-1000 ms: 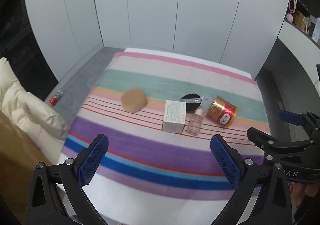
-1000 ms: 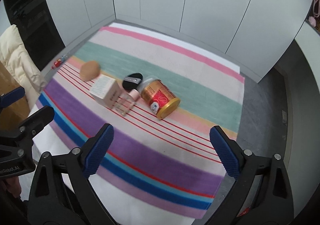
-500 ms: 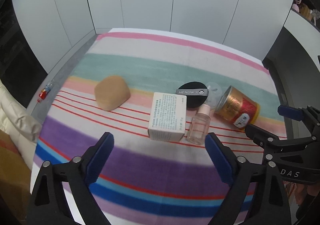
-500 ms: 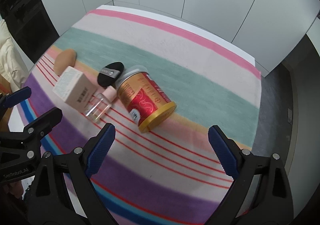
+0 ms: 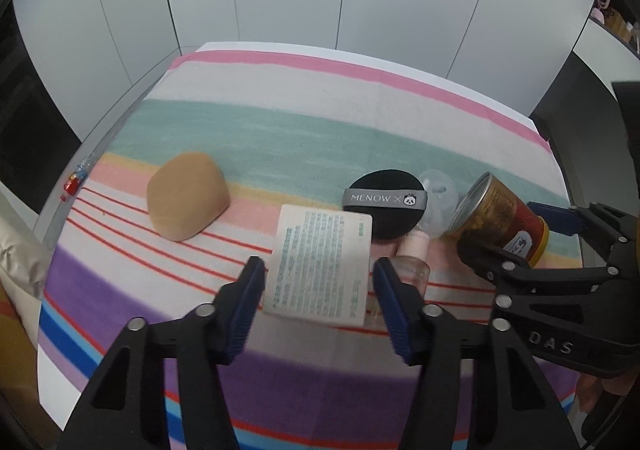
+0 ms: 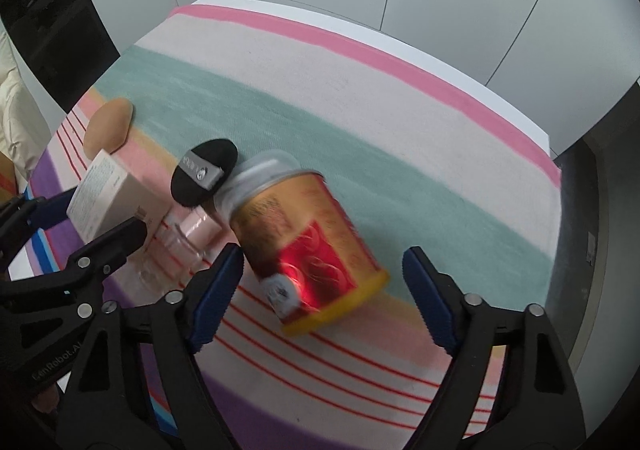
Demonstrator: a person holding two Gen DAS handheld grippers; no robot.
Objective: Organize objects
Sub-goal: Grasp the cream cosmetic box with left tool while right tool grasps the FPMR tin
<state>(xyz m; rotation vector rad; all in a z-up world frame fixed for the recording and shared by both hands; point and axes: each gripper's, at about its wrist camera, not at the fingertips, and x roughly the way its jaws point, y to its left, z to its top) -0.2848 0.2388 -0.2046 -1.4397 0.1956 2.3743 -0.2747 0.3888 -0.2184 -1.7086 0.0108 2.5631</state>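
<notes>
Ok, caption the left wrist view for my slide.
Left gripper closing around the white box on the striped cloth.

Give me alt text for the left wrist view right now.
The left gripper, jaws just closing, straddles a white box on a striped cloth, pads not yet pressing. Beside it lie a tan sponge, black puff, small bottle and a tipped can.

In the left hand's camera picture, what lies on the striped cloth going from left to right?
Tan rounded sponge → white printed carton box → black round powder puff with grey band → red and gold tin can lying on its side.
</notes>
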